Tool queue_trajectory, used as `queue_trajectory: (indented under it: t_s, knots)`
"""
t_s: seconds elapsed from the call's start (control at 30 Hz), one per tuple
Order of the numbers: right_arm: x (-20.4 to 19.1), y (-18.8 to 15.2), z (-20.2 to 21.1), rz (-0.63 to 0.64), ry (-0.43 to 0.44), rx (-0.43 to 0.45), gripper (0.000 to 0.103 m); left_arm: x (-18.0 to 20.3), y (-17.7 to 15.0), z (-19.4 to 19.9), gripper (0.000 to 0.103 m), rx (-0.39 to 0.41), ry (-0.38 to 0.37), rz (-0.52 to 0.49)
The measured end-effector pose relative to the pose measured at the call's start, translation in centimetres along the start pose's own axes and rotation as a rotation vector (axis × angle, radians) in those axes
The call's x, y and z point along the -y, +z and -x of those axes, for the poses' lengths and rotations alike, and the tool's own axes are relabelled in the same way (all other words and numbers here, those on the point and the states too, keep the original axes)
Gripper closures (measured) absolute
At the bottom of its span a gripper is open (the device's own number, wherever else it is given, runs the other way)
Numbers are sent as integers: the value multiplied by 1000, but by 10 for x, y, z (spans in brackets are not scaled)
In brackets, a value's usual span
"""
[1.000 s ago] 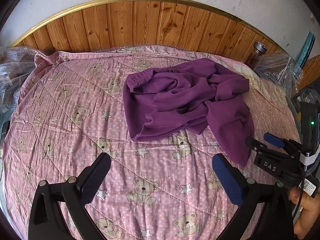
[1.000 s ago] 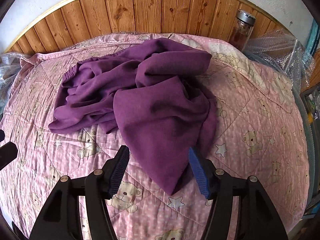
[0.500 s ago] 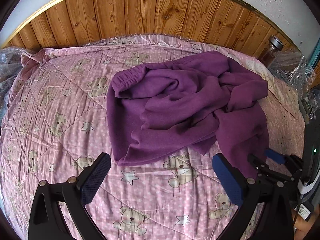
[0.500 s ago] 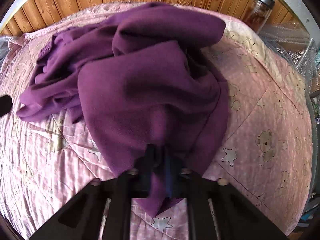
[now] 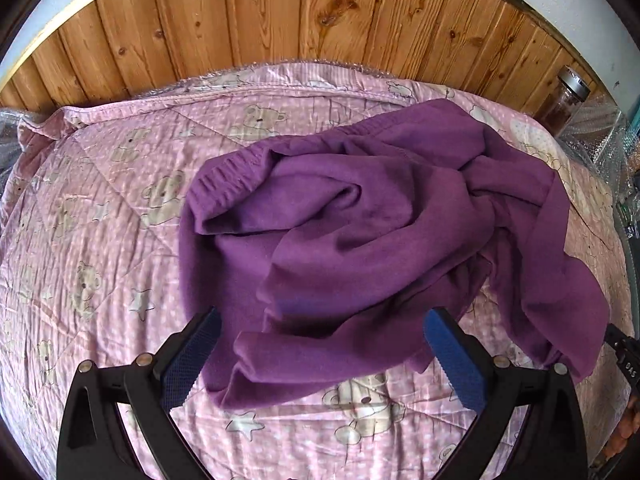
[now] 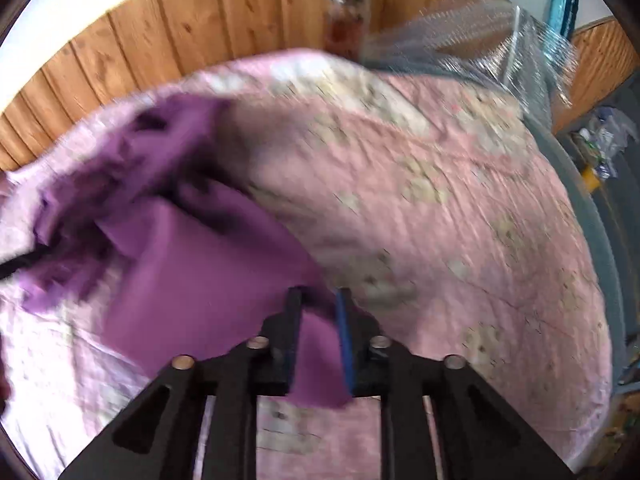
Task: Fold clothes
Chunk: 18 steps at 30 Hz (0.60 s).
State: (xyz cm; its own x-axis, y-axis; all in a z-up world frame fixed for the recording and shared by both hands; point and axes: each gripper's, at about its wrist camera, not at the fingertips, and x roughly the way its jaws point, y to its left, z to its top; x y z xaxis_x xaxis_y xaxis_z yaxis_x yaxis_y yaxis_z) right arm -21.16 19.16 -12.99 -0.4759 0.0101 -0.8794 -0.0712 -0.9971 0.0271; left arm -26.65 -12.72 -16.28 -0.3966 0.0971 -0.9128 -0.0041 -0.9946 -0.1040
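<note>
A crumpled purple garment (image 5: pixel 360 236) with an elastic waistband lies on the pink teddy-bear quilt (image 5: pixel 88 240). My left gripper (image 5: pixel 320 356) is open, its blue-padded fingers on either side of the garment's near hem. The right gripper (image 6: pixel 318 328) is shut on a corner of the purple garment (image 6: pixel 192 264), with cloth hanging out below the pads. That view is blurred by motion. At the right edge of the left wrist view, part of the right gripper (image 5: pixel 624 354) shows by the garment's right flap.
A wood-panelled headboard (image 5: pixel 280 20) runs behind the bed. A glass jar with a metal lid (image 5: pixel 566 98) stands at the back right beside bubble wrap (image 6: pixel 480 36). The bed's grey edge (image 6: pixel 600 240) and clutter lie to the right.
My right gripper closed on the garment's near corner and swung right, pulling the cloth with it. The left gripper moved forward until its fingers flank the hem.
</note>
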Motion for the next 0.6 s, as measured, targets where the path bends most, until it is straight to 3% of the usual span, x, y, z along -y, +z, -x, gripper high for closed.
queue_trajectory:
  t_s: [0.03,0.07,0.17,0.2,0.23,0.27,0.33,0.37,0.43,0.53,0.6]
  knots:
    - [-11,5,3,14,34,25,54,6,4,-8,1,-8,-12,-21]
    - [-24,8,0,47,63,33,49,14,8,-17,1,-14,-18,-48]
    - [-59,9,-30,195,84,-26,44,32,16,-42,1,-41,-7,-106]
    - [-66,7,-42,237,75,-59,47,30,18,-46,11,-53,-29,-85]
    - [-71,5,-51,273,70,-87,60,24,20,-48,28,-66,-51,-47]
    - [-70,3,-55,285,74,-102,68,16,21,-48,33,-76,-75,-7]
    - [-56,3,-53,262,89,-102,86,-2,18,-40,64,-107,-138,54]
    - [-48,2,-50,241,94,-101,89,-8,12,-36,68,-131,-172,70]
    - [-28,-2,-42,183,77,-100,94,3,-18,-29,87,-212,-230,11]
    - [2,-4,-35,97,52,-105,94,30,-71,-5,92,-310,-300,-92]
    - [13,-4,-36,60,70,-126,92,35,-91,21,91,-308,-324,-100]
